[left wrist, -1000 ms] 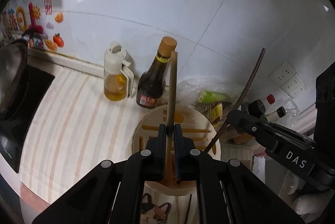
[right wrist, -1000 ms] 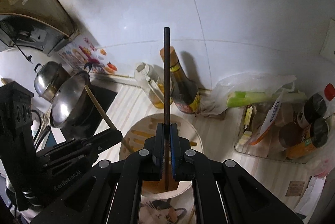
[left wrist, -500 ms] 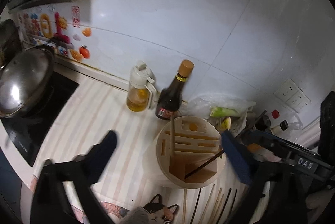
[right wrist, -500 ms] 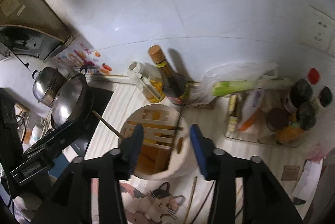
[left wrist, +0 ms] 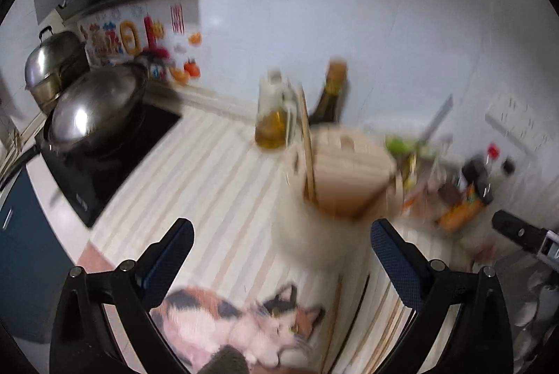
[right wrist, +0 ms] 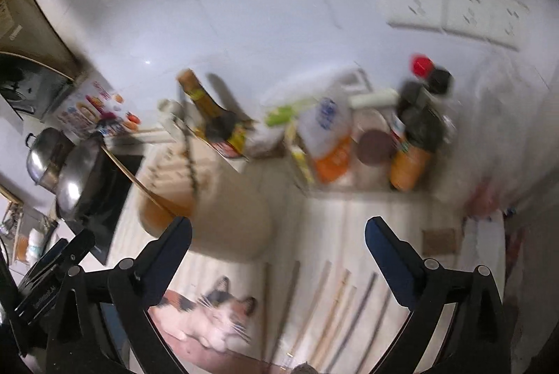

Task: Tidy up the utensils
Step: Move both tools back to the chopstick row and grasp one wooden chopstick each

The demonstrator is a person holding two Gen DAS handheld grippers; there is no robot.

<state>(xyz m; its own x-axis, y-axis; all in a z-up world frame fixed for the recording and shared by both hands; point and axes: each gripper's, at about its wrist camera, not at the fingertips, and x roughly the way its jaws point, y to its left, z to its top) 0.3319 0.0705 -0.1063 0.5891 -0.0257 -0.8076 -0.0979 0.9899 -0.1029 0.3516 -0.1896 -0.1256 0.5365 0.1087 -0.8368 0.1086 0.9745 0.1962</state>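
Observation:
A round cream utensil holder (left wrist: 325,220) stands on the striped counter, and a light wooden chopstick (left wrist: 307,146) and a dark chopstick (left wrist: 433,122) stick out of it. It also shows in the right wrist view (right wrist: 223,209) with both sticks in it. Several loose chopsticks (right wrist: 335,311) lie on the counter in front of my right gripper. My left gripper (left wrist: 281,251) is open and empty, drawn back in front of the holder. My right gripper (right wrist: 279,251) is open and empty above the loose chopsticks. Both views are blurred.
A cat-print mat (left wrist: 241,325) lies at the counter's front edge. An oil dispenser (left wrist: 270,119) and a soy sauce bottle (left wrist: 332,94) stand behind the holder. A wok (left wrist: 91,115) sits on the black cooktop at left. Bottles and bags (right wrist: 405,143) crowd the right back.
Both grippers were shut on chopsticks over the holder a second ago. They let the sticks go into the holder, opened wide and pulled back. The right gripper has swung right.

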